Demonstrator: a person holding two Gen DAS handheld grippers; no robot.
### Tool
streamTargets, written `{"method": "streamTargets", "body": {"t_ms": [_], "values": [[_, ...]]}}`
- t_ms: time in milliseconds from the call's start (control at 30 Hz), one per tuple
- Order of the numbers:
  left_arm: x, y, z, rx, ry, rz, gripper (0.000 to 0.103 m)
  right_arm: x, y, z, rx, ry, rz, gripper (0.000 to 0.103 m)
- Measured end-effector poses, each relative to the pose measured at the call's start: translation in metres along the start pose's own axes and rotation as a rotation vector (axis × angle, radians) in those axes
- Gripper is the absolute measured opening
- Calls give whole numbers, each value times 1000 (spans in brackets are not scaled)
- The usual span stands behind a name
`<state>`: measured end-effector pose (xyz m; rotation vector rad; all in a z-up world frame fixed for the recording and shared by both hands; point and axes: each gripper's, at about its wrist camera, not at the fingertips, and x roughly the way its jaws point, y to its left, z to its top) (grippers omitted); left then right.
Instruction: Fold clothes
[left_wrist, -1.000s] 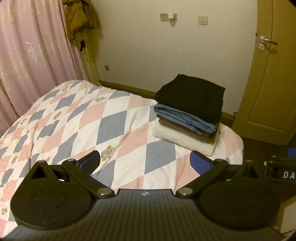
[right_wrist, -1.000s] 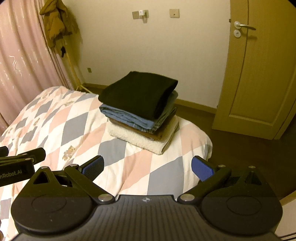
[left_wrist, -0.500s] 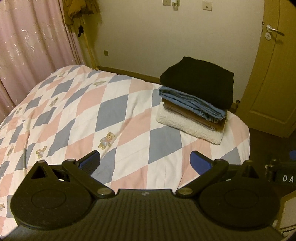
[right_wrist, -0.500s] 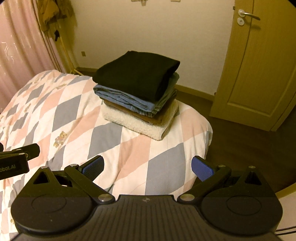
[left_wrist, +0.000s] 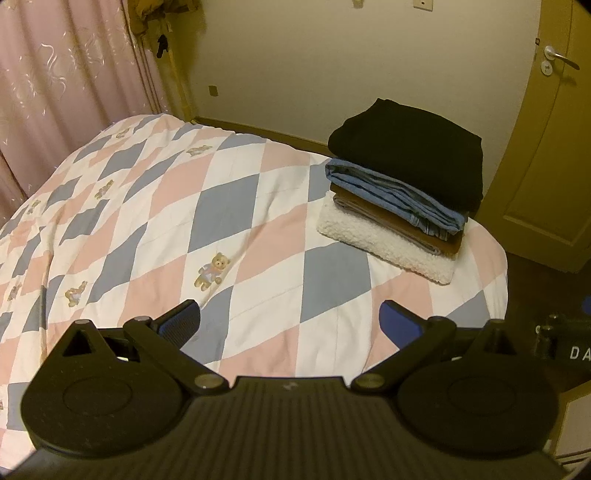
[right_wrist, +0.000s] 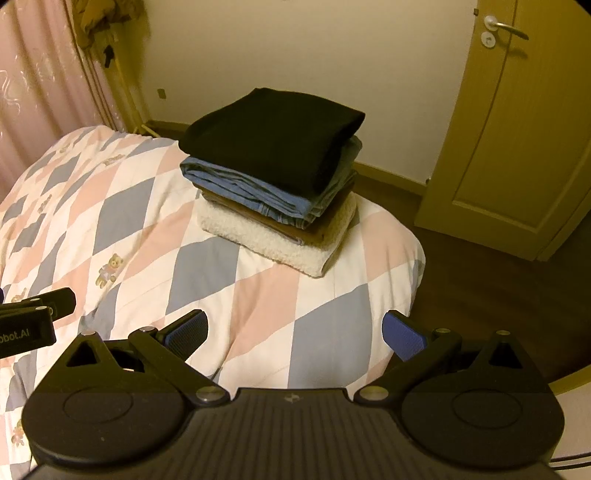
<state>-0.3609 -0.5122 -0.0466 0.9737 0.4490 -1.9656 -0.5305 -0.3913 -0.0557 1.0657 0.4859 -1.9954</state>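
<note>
Pink curtains (left_wrist: 70, 70) hang at the far left of a dim bedroom, beside a brown jacket (right_wrist: 107, 18) on a stand in the corner and a cream wall. Below them a bed carries a quilt (left_wrist: 229, 206) of pink, grey-blue and white diamonds dotted with small teddy bears (left_wrist: 212, 271).

Toward the quilt's right-hand far corner sits the stack of folded clothes (left_wrist: 402, 192): a white fleecy piece (right_wrist: 273, 243) at the bottom, a brown garment (right_wrist: 295, 229) on it, folded blue denim (right_wrist: 258, 188) above that, and a black garment (right_wrist: 273, 136) on top. The edges line up roughly, and the pile rests flat on the quilt, close to the bed's corner.

At the right, a yellow-brown door (right_wrist: 513, 129) with a metal lever handle (right_wrist: 504, 26) stands shut above dark flooring.

Both hand-held tools hover over the near edge of the bed, well apart from the stack. The left gripper (left_wrist: 290, 323) has its blue-padded fingers spread wide with nothing between them; the right gripper (right_wrist: 295, 334) is likewise spread wide and empty. Each tool's black body edges into the other's view.
</note>
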Motion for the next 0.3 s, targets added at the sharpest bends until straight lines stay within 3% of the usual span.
{"method": "streamTargets", "body": {"t_ms": [300], "values": [[-6, -6, 5, 7, -25, -24, 102, -1, -4, 5, 11, -9, -3, 103]]}}
